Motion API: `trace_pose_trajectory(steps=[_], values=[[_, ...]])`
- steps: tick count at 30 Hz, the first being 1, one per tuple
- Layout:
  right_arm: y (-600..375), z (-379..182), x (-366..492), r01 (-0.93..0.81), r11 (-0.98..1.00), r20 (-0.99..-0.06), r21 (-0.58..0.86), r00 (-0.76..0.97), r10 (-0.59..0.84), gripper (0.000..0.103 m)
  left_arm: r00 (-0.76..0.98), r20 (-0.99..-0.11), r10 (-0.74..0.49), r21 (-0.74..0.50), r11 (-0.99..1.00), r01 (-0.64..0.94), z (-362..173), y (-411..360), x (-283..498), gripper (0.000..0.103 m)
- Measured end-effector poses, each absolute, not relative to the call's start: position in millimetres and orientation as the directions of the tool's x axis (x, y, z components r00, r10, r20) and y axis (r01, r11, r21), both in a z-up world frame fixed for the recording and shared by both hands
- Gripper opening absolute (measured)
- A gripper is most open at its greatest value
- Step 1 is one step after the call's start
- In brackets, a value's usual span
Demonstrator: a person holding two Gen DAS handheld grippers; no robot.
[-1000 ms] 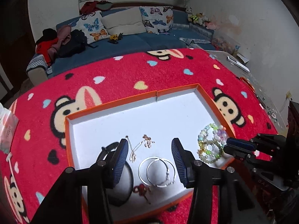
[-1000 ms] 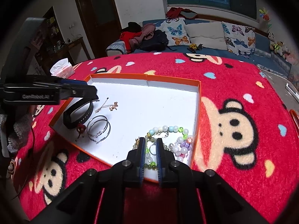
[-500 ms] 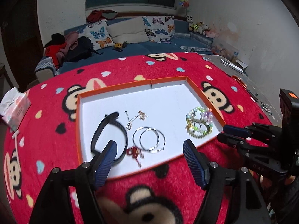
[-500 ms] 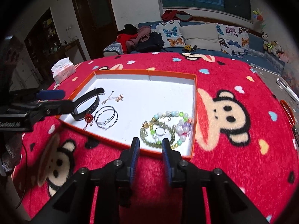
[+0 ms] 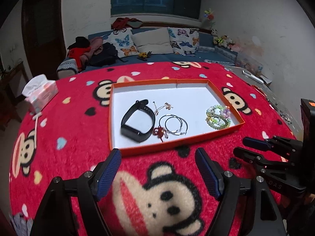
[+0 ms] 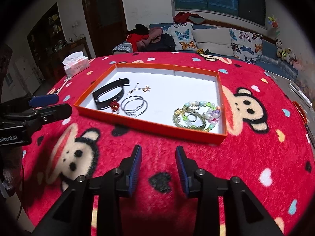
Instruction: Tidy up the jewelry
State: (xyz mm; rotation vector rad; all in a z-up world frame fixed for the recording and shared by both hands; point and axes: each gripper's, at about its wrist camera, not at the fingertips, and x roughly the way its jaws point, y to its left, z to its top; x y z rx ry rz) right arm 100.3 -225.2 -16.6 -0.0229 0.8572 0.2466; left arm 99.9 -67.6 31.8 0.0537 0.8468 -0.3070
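An orange-rimmed white tray [image 5: 178,144] [image 6: 153,126] lies on the red monkey-print cloth. In it lie a black wristband [image 5: 137,121] [image 6: 110,96], silver hoop earrings [image 5: 173,123] [image 6: 134,106], a small red charm [image 5: 159,132] [image 6: 114,105], a thin gold chain [image 5: 162,107] [image 6: 139,88] and beaded bracelets [image 5: 218,117] [image 6: 196,115]. My left gripper [image 5: 158,172] is open and empty, over the cloth in front of the tray. My right gripper [image 6: 158,165] is open and empty, also in front of the tray.
A tissue pack [image 5: 40,94] [image 6: 75,64] stands on the cloth at the left. A sofa with butterfly cushions [image 5: 153,43] [image 6: 212,39] is behind the table. Small items lie on a grey surface at the right [image 5: 256,76].
Both grippers have pulled back out of the tray toward me and risen. The right gripper was shut at the beaded bracelets and has opened, leaving them in the tray. The left stayed open.
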Motion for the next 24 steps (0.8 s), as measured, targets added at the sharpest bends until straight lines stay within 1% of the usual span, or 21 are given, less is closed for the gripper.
trace_pose_trajectory(steps=[4, 7, 13, 17, 24], values=[[-220.8, -16.5, 90.4, -0.214, 0.973, -0.745, 0.082, 0.636, 0.202, 0.042, 0.644, -0.735, -0.212, -0.054, 0.965, 0.256, 32.3, -60.1, 88.5, 0.083], [-219.7, -18.2, 84.3, -0.206, 0.974, -0.745, 0.099, 0.633, 0.209, 0.043, 0.649, -0.729, -0.216, -0.069, 0.967, 0.245, 32.2, -55.4, 80.9, 0.083], [-217.4, -20.8, 76.1, -0.184, 0.977, -0.745, 0.110, 0.635, 0.204, 0.043, 0.668, -0.722, -0.183, -0.038, 0.973, 0.226, 30.1, -53.6, 67.2, 0.083], [-216.5, -19.6, 71.4, -0.174, 0.978, -0.740, 0.116, 0.641, 0.202, 0.043, 0.677, -0.707, -0.206, -0.066, 0.972, 0.227, 31.0, -50.7, 60.4, 0.083], [-214.5, -20.2, 68.1, -0.170, 0.976, -0.738, 0.132, 0.641, 0.212, 0.043, 0.716, -0.668, -0.201, -0.027, 0.969, 0.246, 36.3, -56.5, 46.5, 0.083]])
